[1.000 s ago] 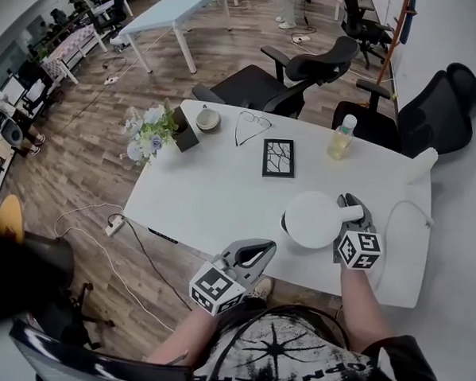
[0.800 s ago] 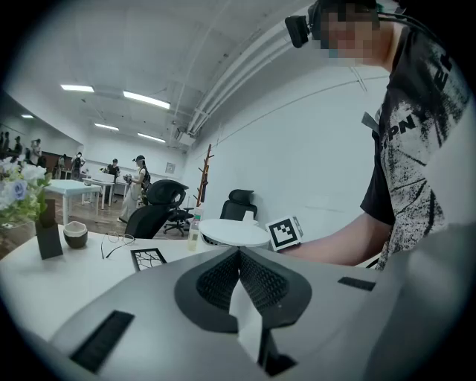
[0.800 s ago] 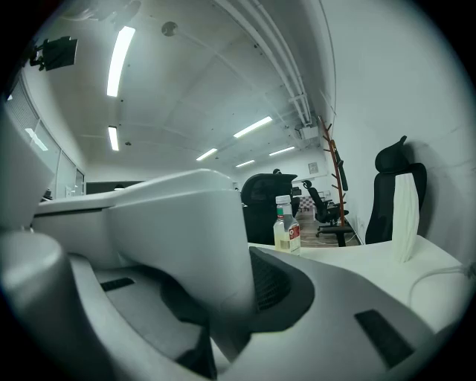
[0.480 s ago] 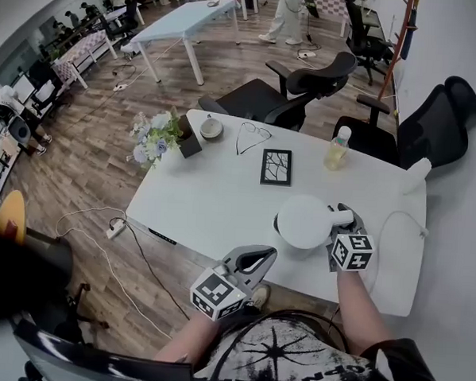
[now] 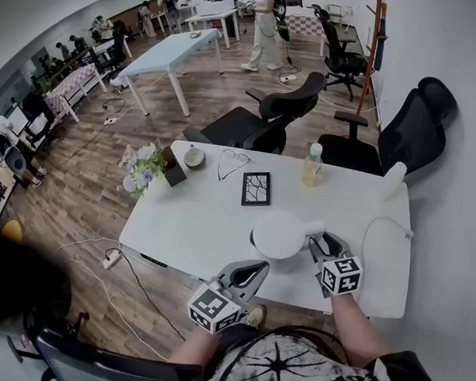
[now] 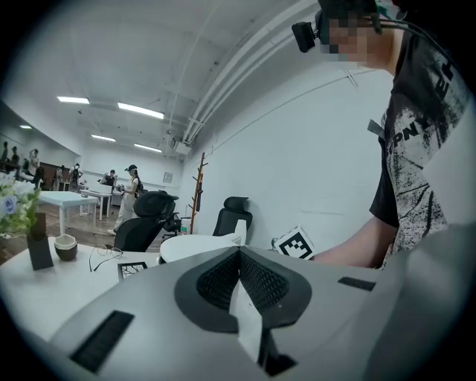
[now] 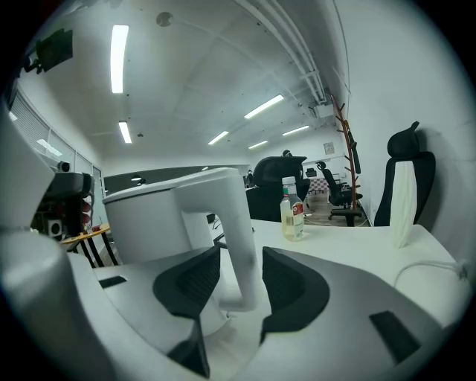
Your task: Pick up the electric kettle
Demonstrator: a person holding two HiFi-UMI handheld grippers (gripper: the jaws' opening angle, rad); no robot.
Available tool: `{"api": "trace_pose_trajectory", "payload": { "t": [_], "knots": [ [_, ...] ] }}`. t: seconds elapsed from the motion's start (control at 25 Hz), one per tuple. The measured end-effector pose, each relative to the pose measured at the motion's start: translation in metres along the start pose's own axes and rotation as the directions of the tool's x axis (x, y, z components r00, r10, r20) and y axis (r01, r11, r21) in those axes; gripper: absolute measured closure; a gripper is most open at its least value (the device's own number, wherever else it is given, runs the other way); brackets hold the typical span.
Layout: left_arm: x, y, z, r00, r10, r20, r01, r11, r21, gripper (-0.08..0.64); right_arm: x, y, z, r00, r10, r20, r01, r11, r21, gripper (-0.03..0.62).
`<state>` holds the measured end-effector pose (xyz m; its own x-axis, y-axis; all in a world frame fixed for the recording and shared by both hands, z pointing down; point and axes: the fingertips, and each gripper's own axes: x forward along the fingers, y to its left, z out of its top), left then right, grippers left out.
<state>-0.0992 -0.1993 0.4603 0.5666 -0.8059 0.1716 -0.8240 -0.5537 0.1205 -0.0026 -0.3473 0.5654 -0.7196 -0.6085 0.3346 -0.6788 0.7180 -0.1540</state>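
Pre-grasp: straddling white plastic electric kettle's [image 5: 277, 234] handle [image 7: 234, 223] with right gripper [image 5: 324, 244], jaws just opened wide; next, clamp and lift.

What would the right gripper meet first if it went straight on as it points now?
The handle of the electric kettle, already between the right gripper's jaws, which have just been opening and don't clamp it. Behind it, probably the kettle's body.

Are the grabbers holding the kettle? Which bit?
Nothing is held. The right gripper has just been opening its jaws; they stand apart around the handle of the electric kettle, not pressing it. The left gripper is shut, empty.
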Motion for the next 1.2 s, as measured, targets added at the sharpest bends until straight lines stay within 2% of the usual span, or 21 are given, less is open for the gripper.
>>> {"api": "trace_pose_trajectory", "payload": {
  "t": [0.28,0.36,0.48,0.76,1.2],
  "knots": [
    [0.012,-0.017,0.014,1.0,-0.013,0.02,0.012,1.0,0.019,0.551,-0.046,0.006,0.015,0.997,0.063,0.038,-0.062,0.997,-0.048,0.428],
    [0.014,-0.022,0.014,1.0,-0.019,0.023,0.018,1.0,0.02,0.551,-0.058,0.012,0.022,0.994,0.09,0.057,-0.086,0.994,-0.072,0.489],
    [0.016,-0.029,0.015,0.999,-0.028,0.027,0.027,0.999,0.022,0.551,-0.074,0.027,0.032,0.985,0.152,0.083,-0.141,0.982,-0.128,0.539],
    [0.017,-0.035,0.019,0.999,-0.029,0.041,0.028,0.999,0.034,0.551,-0.101,0.053,0.047,0.956,0.264,0.13,-0.242,0.956,-0.167,0.555],
    [0.017,-0.04,0.017,0.999,-0.03,0.045,0.029,0.999,0.03,0.551,-0.114,0.062,0.05,0.947,0.289,0.143,-0.264,0.949,-0.17,0.555]
  ]
}}
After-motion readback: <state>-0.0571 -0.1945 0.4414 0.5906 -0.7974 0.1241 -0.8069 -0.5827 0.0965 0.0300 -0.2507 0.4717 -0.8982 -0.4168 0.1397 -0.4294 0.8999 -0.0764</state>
